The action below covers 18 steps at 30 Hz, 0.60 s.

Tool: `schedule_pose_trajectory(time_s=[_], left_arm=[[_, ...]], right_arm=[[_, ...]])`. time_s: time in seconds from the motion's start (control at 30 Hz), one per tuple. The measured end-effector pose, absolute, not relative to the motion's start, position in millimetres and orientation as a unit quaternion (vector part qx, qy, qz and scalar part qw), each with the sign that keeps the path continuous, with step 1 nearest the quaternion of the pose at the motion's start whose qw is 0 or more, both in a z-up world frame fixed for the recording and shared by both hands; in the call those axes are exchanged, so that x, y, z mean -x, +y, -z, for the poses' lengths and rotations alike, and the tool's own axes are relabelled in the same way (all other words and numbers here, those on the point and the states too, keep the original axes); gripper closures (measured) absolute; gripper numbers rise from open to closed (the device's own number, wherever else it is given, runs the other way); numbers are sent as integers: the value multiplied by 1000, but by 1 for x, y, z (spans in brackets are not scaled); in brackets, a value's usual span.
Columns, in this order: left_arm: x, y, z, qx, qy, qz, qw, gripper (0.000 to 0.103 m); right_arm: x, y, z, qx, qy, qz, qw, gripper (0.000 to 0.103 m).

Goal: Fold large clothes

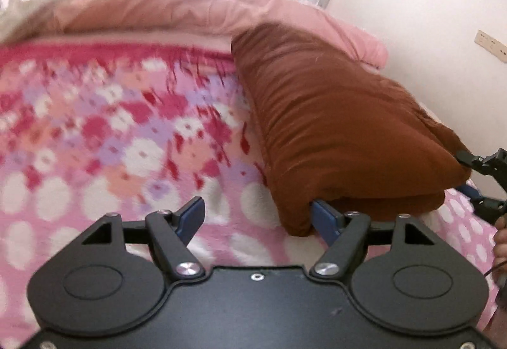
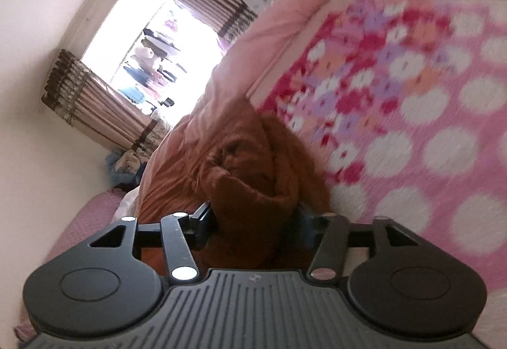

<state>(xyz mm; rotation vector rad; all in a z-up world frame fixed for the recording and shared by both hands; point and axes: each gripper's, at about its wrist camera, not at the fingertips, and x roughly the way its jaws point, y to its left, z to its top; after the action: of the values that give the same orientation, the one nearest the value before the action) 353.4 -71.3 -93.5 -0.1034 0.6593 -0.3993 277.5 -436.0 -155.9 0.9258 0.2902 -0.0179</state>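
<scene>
Brown padded garment (image 1: 342, 127), folded into a thick bundle, lies on the pink flowered blanket (image 1: 111, 133) of the bed, near a pink quilt (image 1: 190, 10). Left hand-held gripper (image 1: 256, 219) stands wide open, one blue pad touching the bundle's near corner. Right hand-held gripper (image 2: 253, 216) straddles the bundle's end; whether its pads press it I cannot tell.
</scene>
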Motion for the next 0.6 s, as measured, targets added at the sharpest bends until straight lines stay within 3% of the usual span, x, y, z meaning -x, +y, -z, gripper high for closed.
schedule_pose_trajectory(time_s=[0.17, 0.33, 0.5, 0.6], left_arm=[[-339, -78, 53, 94, 260, 245, 929, 28], [-355, -128, 44, 95, 245, 307, 915, 28], [-384, -158, 82, 51, 284, 288, 913, 28], [-386, -162, 100, 22, 287, 281, 915, 28]], right_arm=[[-251, -427, 117, -377, 99, 40, 920, 38], [-260, -404, 88, -323, 92, 13, 942, 65], [-289, -399, 113, -307, 155, 37, 938, 75], [-296, -401, 136, -323, 174, 33, 930, 91]])
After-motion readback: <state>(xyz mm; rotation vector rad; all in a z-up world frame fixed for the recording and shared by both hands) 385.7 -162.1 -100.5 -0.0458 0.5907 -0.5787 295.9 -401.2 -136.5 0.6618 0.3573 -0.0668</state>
